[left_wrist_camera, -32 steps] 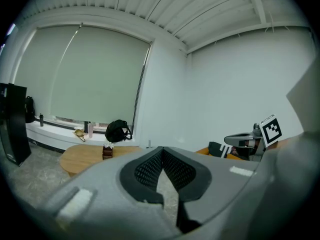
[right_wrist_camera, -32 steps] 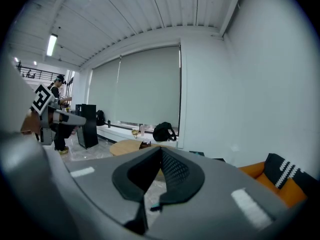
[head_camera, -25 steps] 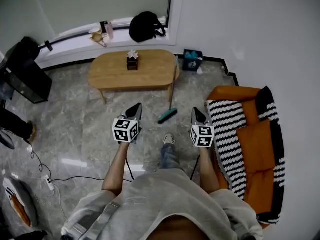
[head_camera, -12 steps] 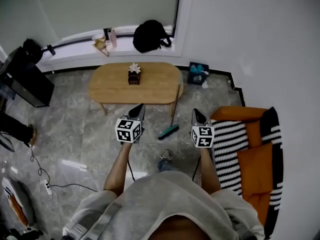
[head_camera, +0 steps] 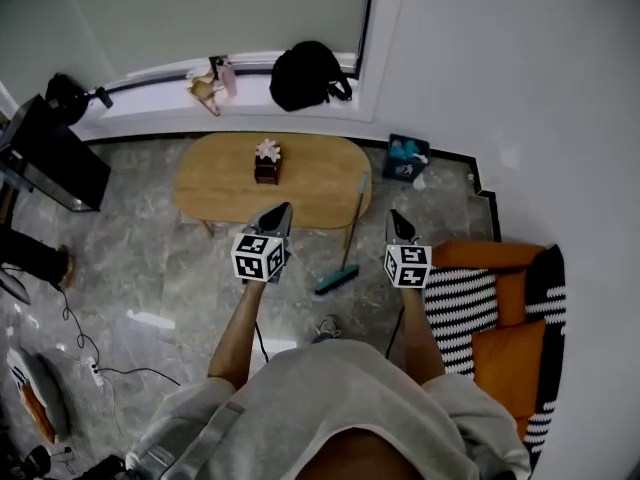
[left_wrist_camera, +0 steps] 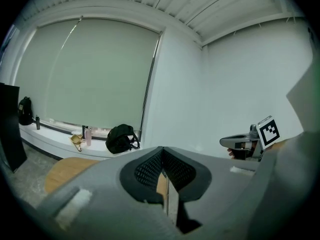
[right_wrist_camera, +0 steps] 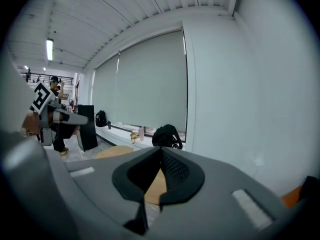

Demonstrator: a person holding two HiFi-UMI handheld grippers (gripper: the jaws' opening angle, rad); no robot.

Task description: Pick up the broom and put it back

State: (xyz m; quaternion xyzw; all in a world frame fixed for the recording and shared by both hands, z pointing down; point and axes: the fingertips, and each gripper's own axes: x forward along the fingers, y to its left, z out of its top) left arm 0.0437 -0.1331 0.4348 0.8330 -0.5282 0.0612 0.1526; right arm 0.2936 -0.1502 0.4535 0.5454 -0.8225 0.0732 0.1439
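Before the near edge of the wooden table (head_camera: 225, 183), the left gripper (head_camera: 280, 208) and the right gripper (head_camera: 397, 215) are carried side by side, both pointing across the table toward the window wall. Each gripper view shows its own jaws closed together with nothing between them, so neither tool has taken anything up. Between the two grippers, at the table's right end, stands the broom (head_camera: 350, 236): its handle leans against that end of the table and its green head rests on the floor on the near side. A second ago the table and broom lay farther ahead of the jaws, with open floor between; now the gripper tips overlap the table's near edge in the head view and the broom head sits level with the marker cubes. The orange sofa (head_camera: 505, 343) to the right of the table has slid back toward the person's side. The person has plainly walked up to the table, and the approach looks nearly done. The broom appears within reach, closer to the right gripper, whose jaws would have to part before closing on the handle. Beyond the table, a black backpack (head_camera: 308, 76) sits on the window ledge, untouched.
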